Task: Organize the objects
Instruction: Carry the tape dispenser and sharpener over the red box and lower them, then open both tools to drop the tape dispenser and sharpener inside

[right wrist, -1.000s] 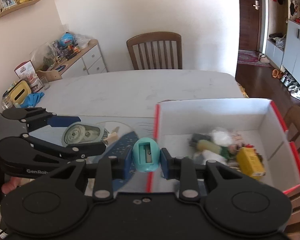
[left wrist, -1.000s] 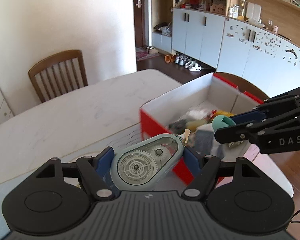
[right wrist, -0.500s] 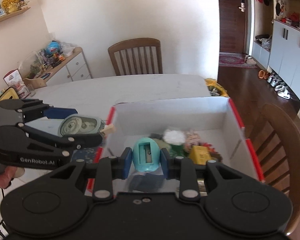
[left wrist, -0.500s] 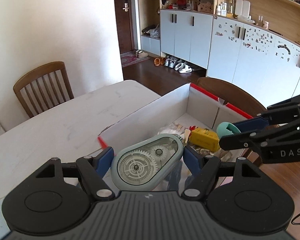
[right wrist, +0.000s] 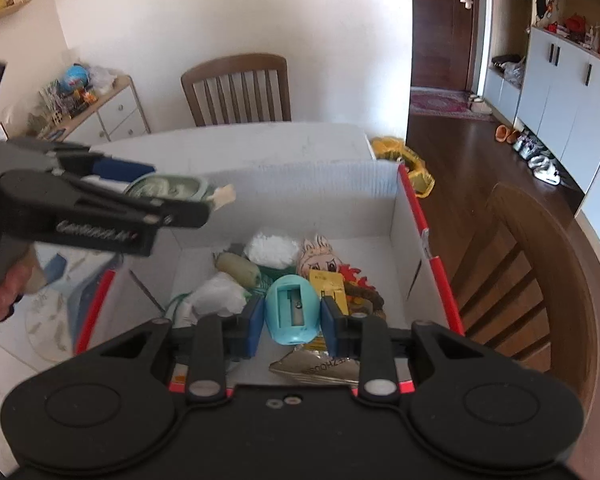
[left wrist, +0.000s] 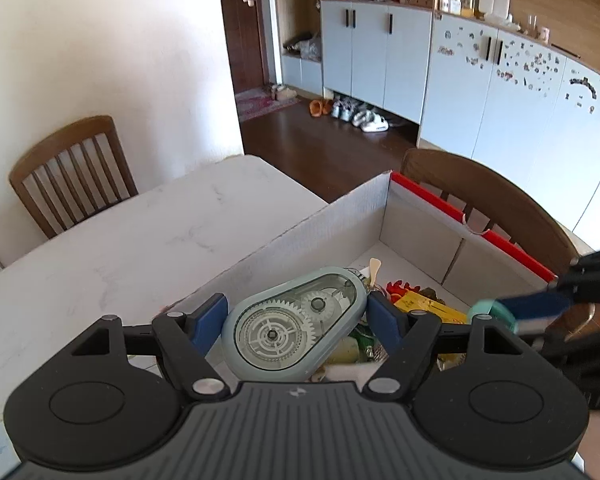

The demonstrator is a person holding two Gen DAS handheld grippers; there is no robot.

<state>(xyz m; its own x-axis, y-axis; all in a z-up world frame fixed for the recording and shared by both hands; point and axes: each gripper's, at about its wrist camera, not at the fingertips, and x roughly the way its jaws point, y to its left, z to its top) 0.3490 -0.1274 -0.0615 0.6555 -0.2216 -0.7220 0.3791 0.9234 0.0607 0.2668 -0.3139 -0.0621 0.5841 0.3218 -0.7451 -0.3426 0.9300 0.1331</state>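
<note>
My left gripper is shut on a grey-green correction tape dispenser with clear gears, held over the near wall of the red-rimmed cardboard box. In the right wrist view the same dispenser hangs above the box's left side in the left gripper. My right gripper is shut on a teal pencil sharpener, above the box's inside. The right gripper shows blurred at the right of the left wrist view.
The box holds several small things: a yellow packet, white tissue, a cartoon pouch. It sits on a white marble table. Wooden chairs stand at the far side and right of the table. A hand holds the left gripper.
Both grippers have carried their objects to the right, from over the table and the box's edge to over the box's inside. Both grips held.
</note>
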